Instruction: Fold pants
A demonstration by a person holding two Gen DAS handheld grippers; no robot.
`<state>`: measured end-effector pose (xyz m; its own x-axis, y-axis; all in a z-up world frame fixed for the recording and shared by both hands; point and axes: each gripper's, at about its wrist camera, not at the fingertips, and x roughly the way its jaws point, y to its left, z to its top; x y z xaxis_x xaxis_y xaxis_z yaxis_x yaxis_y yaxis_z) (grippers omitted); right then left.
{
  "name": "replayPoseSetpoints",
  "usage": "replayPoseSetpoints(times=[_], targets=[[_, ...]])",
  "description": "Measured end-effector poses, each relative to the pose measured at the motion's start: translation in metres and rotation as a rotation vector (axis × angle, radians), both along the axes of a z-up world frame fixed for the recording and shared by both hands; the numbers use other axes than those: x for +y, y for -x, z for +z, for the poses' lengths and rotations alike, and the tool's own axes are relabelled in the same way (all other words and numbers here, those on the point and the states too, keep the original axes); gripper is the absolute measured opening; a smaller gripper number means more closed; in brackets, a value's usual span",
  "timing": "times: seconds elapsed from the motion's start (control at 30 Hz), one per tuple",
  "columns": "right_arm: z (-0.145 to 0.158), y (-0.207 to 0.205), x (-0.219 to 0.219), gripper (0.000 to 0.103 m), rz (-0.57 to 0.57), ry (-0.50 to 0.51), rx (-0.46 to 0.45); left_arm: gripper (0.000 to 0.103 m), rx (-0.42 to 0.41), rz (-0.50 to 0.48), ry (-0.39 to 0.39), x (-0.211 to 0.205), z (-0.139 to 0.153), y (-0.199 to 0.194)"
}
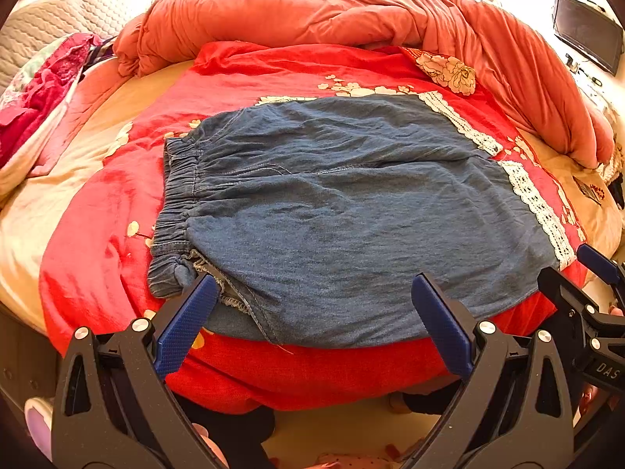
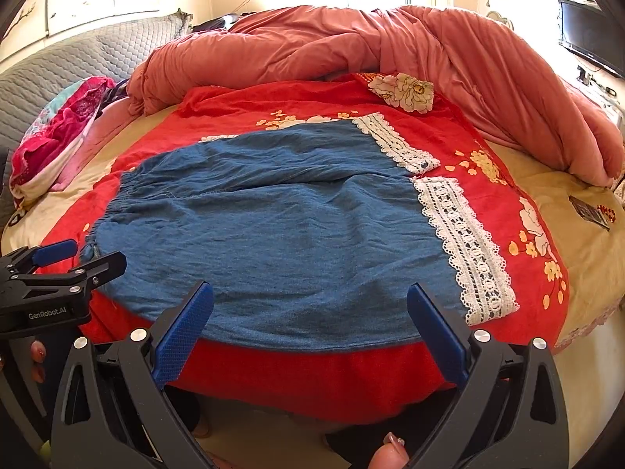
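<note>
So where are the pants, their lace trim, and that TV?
pants (image 1: 351,215), left wrist view, middle of the blue cloth
lace trim (image 2: 465,246), right wrist view, middle of the nearer white strip
TV (image 1: 588,31), left wrist view, dark screen

The near bed edge is open: both grippers reach the pants (image 2: 273,234) unobstructed across the red blanket (image 2: 312,375). The bunched quilt (image 2: 449,54) blocks the far and right sides. A pink fabric pile (image 2: 58,136) apparently limits the left.
</note>
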<state>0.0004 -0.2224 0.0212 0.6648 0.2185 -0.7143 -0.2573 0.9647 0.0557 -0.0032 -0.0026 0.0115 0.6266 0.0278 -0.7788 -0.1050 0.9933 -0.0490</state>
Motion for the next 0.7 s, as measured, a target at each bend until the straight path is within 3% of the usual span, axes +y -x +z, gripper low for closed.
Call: replayPoseSetpoints(times=[0.7], targets=[[-0.0015, -0.0022, 0.0046, 0.099, 0.009, 0.003, 0.002, 0.094, -0.007, 0.004, -0.006, 0.0025, 0.0016, -0.0001]])
